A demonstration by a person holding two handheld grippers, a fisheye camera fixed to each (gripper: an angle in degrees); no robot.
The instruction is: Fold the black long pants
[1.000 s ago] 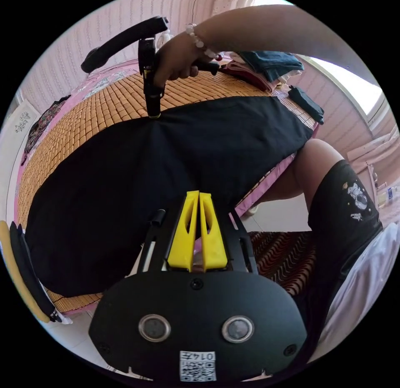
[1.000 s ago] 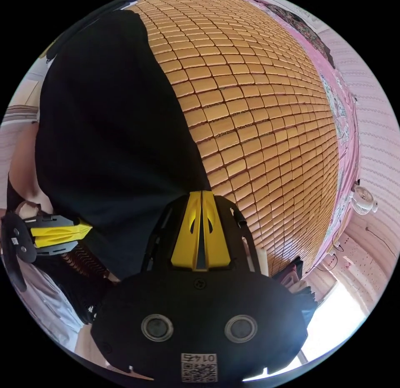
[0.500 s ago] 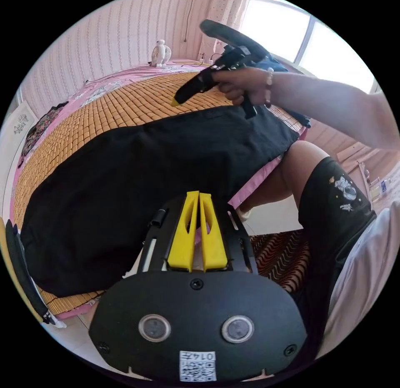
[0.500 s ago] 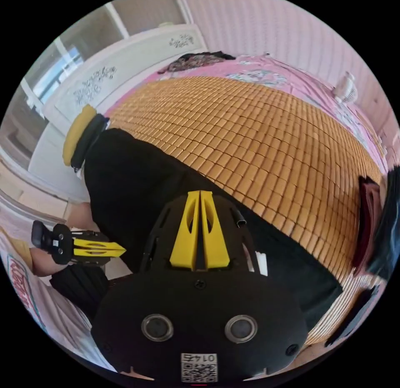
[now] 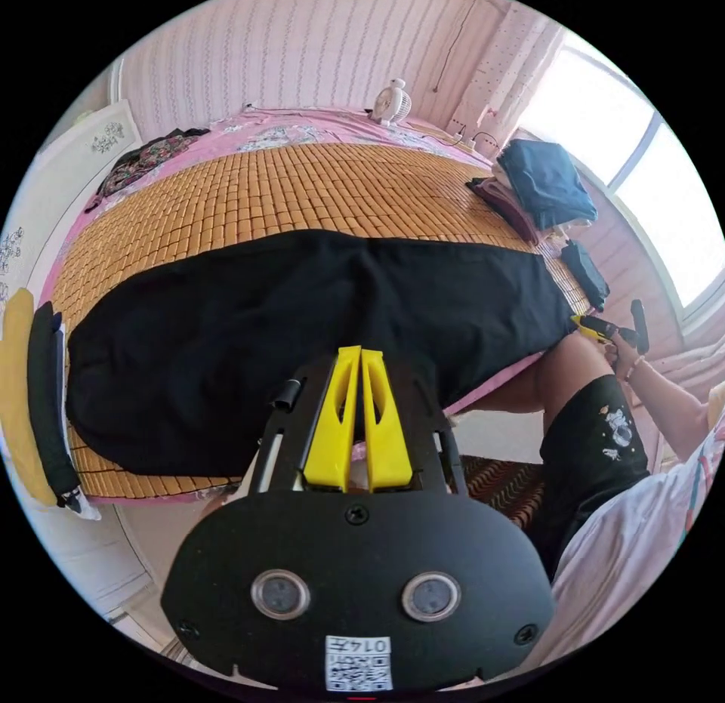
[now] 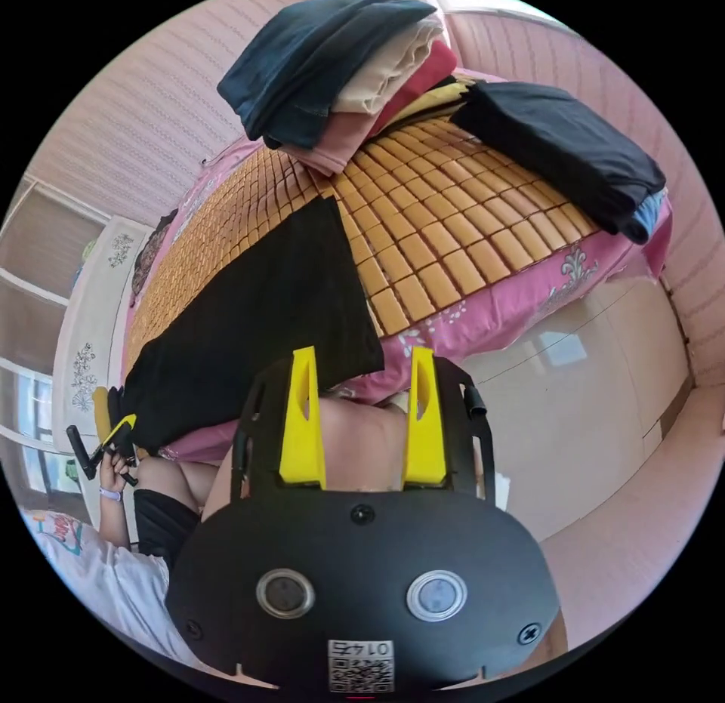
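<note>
Both grippers hover off the black long pants (image 5: 302, 325), jaws empty.

black long pants (image 5: 302, 333): near edge hidden behind the left gripper (image 5: 361, 356) body in the left gripper view; in the right gripper view the far end runs out of sight toward the bed's headboard side.
right gripper (image 5: 596, 327): small in the left gripper view; cannot tell how its jaws stand there.
left gripper in the right gripper view (image 6: 117, 431): tiny; jaw gap unreadable.
person's knee (image 6: 355, 446): partly covered between the yellow fingers (image 6: 302, 423).
stack of folded clothes (image 6: 340, 61): lower layers hidden under the top dark piece.
bamboo mat (image 5: 264, 197): middle covered by pants.
fan (image 5: 389, 103): too small for detail.
</note>
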